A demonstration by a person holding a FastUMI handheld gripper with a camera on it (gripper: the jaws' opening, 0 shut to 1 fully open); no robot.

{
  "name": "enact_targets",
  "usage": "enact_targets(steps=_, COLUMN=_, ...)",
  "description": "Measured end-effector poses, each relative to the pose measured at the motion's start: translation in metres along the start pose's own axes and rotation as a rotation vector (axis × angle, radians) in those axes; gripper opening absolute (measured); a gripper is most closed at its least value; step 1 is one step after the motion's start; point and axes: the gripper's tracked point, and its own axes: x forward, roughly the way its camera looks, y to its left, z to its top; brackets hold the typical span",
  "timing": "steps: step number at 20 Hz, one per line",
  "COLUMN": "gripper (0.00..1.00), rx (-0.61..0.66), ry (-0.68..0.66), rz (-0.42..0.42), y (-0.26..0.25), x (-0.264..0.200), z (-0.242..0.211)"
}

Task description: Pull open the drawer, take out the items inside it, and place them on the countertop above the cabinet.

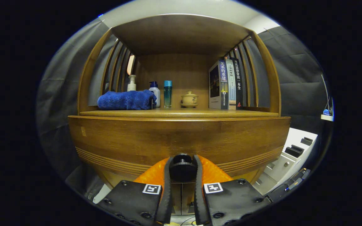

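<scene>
Gripper [182, 168] fingers are clamping the round drawer knob [182, 166] from both sides; blue towel [126, 100] is lying on the surface [181, 113] above.

Satin brown wood drawer front [181, 136], matt round knob [182, 168] between tongs [182, 163], plush cloth towel [126, 100].

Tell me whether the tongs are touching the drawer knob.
Touching: the gripper view shows the tongs closed on the round drawer knob, both fingers pressed against its sides.
</scene>
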Motion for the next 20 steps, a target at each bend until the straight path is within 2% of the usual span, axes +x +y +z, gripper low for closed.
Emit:
enact_targets(steps=3, gripper=0.36, rx=-0.023, ry=0.013, rz=0.015, y=-0.002, x=-0.021, z=-0.002)
enact_targets(steps=12, gripper=0.36, rx=0.025, ry=0.017, rz=0.007, y=0.0, x=-0.074, z=-0.007)
enact_targets(steps=16, gripper=0.36, rx=-0.001, ry=0.015, rz=0.012, y=-0.001, x=-0.1, z=-0.009)
enact_targets(steps=20, gripper=0.36, rx=0.004, ry=0.045, rz=0.017, y=-0.002, x=-0.113, z=-0.019)
